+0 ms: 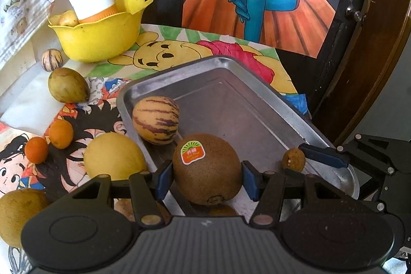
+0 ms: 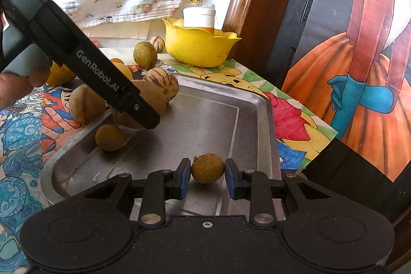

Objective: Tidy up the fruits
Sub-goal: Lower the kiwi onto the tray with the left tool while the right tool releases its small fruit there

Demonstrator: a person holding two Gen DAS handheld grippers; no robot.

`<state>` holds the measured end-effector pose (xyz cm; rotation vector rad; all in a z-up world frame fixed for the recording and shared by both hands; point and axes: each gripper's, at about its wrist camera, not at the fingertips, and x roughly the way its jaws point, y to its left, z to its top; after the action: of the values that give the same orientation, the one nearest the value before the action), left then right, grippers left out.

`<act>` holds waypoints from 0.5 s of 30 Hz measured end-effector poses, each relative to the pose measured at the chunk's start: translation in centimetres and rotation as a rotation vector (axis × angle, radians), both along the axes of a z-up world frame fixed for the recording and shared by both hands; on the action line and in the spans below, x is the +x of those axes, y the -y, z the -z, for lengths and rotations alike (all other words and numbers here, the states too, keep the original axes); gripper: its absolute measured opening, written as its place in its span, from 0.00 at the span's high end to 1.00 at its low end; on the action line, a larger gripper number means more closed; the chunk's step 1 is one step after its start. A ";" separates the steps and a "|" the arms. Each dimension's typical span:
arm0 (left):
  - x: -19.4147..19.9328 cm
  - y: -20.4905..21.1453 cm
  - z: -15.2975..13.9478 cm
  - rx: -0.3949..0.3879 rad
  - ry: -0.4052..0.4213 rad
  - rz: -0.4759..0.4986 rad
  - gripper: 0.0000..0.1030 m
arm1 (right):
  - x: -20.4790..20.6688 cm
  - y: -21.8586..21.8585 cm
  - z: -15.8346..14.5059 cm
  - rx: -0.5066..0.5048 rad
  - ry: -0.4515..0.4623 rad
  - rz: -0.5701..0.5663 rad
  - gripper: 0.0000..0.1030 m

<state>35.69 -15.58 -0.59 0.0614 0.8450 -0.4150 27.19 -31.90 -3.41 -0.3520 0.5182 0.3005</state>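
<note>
1. Over the near end of the metal tray (image 1: 231, 83), the left gripper (image 1: 206, 179) held a kiwi (image 1: 205, 171) with an orange sticker, its fingers part-open around the fruit's width and pressed to both sides. The grip sat across the middle, likely so the round fruit would not roll out.
2. Beside it, the right gripper (image 2: 207, 177) had its fingers nearly together on a small brown-speckled fruit (image 2: 207, 168), low over the tray's right side. I cannot tell whether that fruit touched the tray floor.
3. A striped melon-like fruit (image 1: 155, 119) lay in the tray's far-left corner, and another small round fruit (image 2: 110, 137) sat on the near-left part, so the tray looked to be the collecting place.
4. Still out on the desk's cartoon-printed cloth (image 1: 77, 125) lay two small oranges (image 1: 61, 134), a pale yellow fruit (image 1: 114, 157) against the tray rim and a green oval fruit (image 1: 68, 85); sorting seemed partly done.
5. A yellow bowl (image 1: 102, 40) behind held a white-capped jar.
</note>
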 end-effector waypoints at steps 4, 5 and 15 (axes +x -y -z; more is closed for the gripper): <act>0.2 0.2 0.3 0.010 -0.013 -0.004 0.41 | 0.1 0.2 0.1 0.007 -0.005 0.007 0.70; 0.3 0.2 0.3 0.013 -0.019 -0.006 0.41 | 0.1 0.3 0.1 0.010 -0.006 0.009 0.70; 0.3 0.2 0.4 0.014 -0.029 -0.018 0.40 | 0.2 0.5 0.2 0.028 -0.012 0.026 0.68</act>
<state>36.01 -15.79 -1.02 0.0608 0.8763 -0.3938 27.38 -32.36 -3.57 -0.3159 0.5290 0.2845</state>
